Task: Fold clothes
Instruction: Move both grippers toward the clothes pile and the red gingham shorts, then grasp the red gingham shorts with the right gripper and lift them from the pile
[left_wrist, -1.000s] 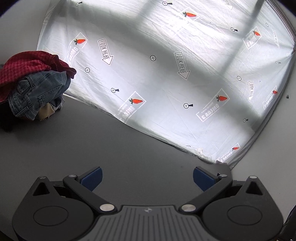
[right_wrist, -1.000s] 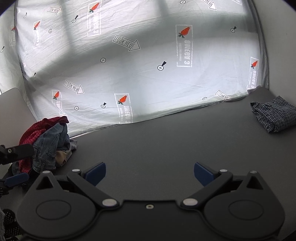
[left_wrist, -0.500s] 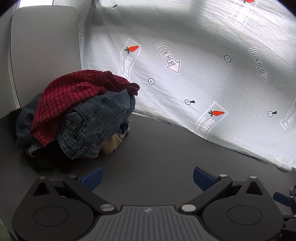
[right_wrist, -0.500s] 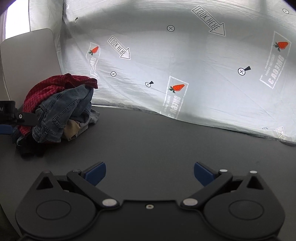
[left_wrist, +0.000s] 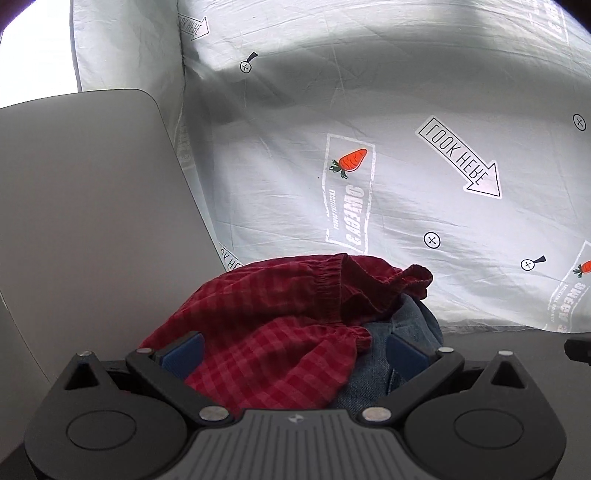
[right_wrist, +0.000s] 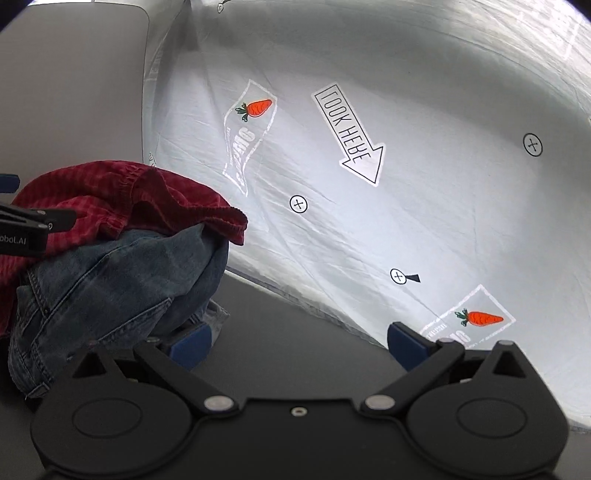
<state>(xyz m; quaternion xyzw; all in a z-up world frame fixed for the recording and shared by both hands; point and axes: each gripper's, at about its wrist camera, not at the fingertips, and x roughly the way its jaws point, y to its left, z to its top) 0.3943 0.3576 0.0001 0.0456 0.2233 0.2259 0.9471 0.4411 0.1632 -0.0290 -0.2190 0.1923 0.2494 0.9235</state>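
L gripper (left_wrist: 293, 349) has its jaws spread wide w/ the red checked garment (left_wrist: 273, 332) bulging up btwn the two blue pads, not pinched; the denim piece (left_wrist: 373, 373) lies under it, against the R-side pad. R gripper (right_wrist: 297, 341) is also spread wide w/ nothing btwn its pads but dark tabletop (right_wrist: 295, 332). The clothes pile sits off its L side: red garment (right_wrist: 122, 199) on top, denim (right_wrist: 110, 280) draping down right by the L pad.
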